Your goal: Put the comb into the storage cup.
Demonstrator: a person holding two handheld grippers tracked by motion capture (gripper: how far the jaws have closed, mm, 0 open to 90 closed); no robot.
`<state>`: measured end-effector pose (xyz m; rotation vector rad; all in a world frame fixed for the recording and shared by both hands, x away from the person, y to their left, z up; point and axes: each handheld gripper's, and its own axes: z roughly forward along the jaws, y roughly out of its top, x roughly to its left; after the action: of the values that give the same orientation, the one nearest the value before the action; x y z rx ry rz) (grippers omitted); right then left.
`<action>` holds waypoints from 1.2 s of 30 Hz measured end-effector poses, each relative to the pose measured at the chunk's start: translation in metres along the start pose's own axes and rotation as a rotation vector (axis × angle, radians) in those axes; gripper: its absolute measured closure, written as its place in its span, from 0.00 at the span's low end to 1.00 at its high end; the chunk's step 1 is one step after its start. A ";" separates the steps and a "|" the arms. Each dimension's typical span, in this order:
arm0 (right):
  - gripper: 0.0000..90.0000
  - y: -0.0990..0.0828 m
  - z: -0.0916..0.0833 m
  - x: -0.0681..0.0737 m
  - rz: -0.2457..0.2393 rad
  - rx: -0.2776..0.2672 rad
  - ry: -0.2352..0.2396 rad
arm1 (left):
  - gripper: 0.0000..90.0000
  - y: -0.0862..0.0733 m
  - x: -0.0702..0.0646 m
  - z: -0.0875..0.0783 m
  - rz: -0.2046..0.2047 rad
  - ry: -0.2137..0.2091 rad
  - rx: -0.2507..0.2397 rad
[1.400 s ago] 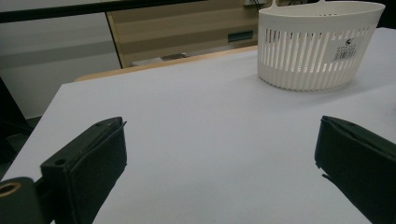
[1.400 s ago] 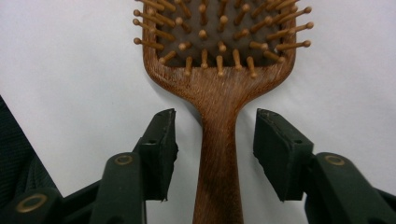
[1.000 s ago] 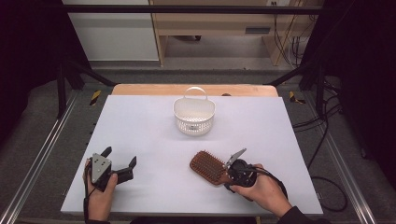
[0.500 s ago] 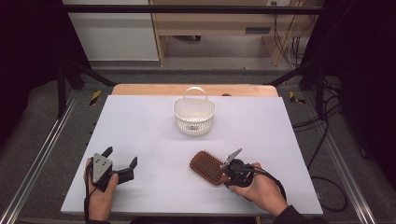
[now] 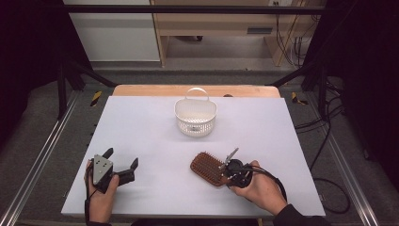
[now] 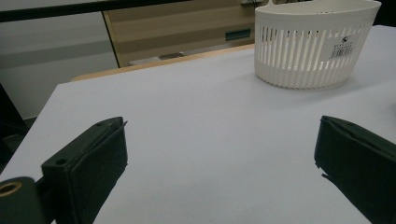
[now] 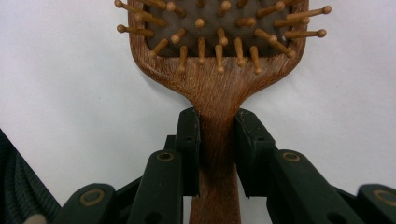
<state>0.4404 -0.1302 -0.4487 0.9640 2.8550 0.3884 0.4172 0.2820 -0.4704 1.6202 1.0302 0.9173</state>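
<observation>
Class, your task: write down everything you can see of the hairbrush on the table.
The hairbrush is a brown paddle brush that looks wooden, with a broad head and a narrower handle. Wooden pins with rounded tips stand up from a dark pad in the head. It lies flat, pins up, on the white table, near its front edge and nearer than the basket. The right gripper is shut on its handle.

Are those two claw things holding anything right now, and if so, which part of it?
The right gripper clamps the wooden hairbrush by its handle, just below the bristled head. The left gripper is open, holding nothing.

Overhead forward-down view; two close claw-mounted views
</observation>
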 end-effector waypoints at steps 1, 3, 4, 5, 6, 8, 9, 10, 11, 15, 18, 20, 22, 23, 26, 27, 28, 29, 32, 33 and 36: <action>0.81 -0.001 0.000 0.000 -0.004 -0.011 -0.003 | 0.03 0.000 0.000 0.000 0.000 0.000 0.000; 0.81 -0.004 -0.001 0.000 -0.009 -0.030 -0.005 | 0.03 0.000 0.000 -0.001 0.002 0.000 0.000; 0.81 -0.005 -0.001 0.001 -0.011 -0.040 -0.007 | 0.03 0.000 0.000 -0.001 0.002 0.000 0.000; 0.81 -0.006 -0.001 0.001 -0.011 -0.051 -0.010 | 0.03 0.000 0.000 -0.001 0.002 0.000 0.000; 0.81 -0.008 -0.001 0.002 -0.022 -0.064 -0.016 | 0.03 0.000 0.000 0.000 0.002 -0.001 0.000; 0.81 -0.010 -0.002 0.002 -0.008 -0.088 -0.013 | 0.03 0.000 0.000 0.000 0.002 -0.001 0.001; 0.81 -0.010 -0.002 0.002 -0.006 -0.092 -0.018 | 0.03 0.000 0.000 0.000 0.002 -0.001 0.001; 0.81 -0.011 -0.002 0.002 -0.004 -0.091 -0.034 | 0.03 0.001 0.000 0.000 0.003 -0.001 0.001; 0.81 -0.011 -0.001 0.002 -0.005 -0.095 -0.044 | 0.03 0.001 0.000 -0.001 0.004 0.000 -0.001; 0.81 -0.012 -0.004 0.001 -0.002 -0.147 -0.045 | 0.03 0.002 -0.001 -0.002 0.002 -0.004 -0.011; 0.81 -0.011 -0.008 0.000 -0.003 -0.197 -0.048 | 0.03 0.005 -0.002 -0.003 -0.002 -0.018 -0.030; 0.81 -0.010 -0.010 -0.001 -0.001 -0.244 -0.049 | 0.03 0.007 -0.003 -0.004 -0.009 -0.036 -0.041; 0.81 -0.009 -0.012 -0.002 0.007 -0.295 -0.054 | 0.03 0.010 -0.007 -0.006 -0.024 -0.063 -0.057; 0.81 -0.008 -0.013 -0.003 0.012 -0.323 -0.049 | 0.03 0.012 -0.008 -0.007 -0.032 -0.082 -0.064; 0.81 -0.006 -0.016 -0.004 0.034 -0.408 -0.045 | 0.03 0.020 -0.017 -0.008 -0.067 -0.146 -0.087; 0.81 -0.005 -0.017 -0.003 0.034 -0.438 -0.049 | 0.03 0.023 -0.021 -0.007 -0.071 -0.168 -0.089; 0.81 -0.004 -0.018 -0.004 0.030 -0.467 -0.045 | 0.03 0.027 -0.024 -0.006 -0.079 -0.196 -0.092; 0.81 -0.003 -0.019 -0.004 0.025 -0.496 -0.033 | 0.03 0.032 -0.028 -0.005 -0.102 -0.226 -0.095; 0.81 -0.001 -0.022 -0.003 0.022 -0.571 -0.027 | 0.03 0.048 -0.041 -0.002 -0.135 -0.304 -0.101; 0.81 0.000 -0.022 -0.003 0.018 -0.597 -0.027 | 0.03 0.053 -0.045 -0.001 -0.144 -0.329 -0.102; 0.81 0.002 -0.024 -0.003 0.024 -0.677 -0.029 | 0.03 0.069 -0.059 0.004 -0.173 -0.395 -0.099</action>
<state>0.4394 -0.1355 -0.4253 0.8382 2.3872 1.2192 0.4137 0.2142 -0.4099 1.5235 0.8192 0.4976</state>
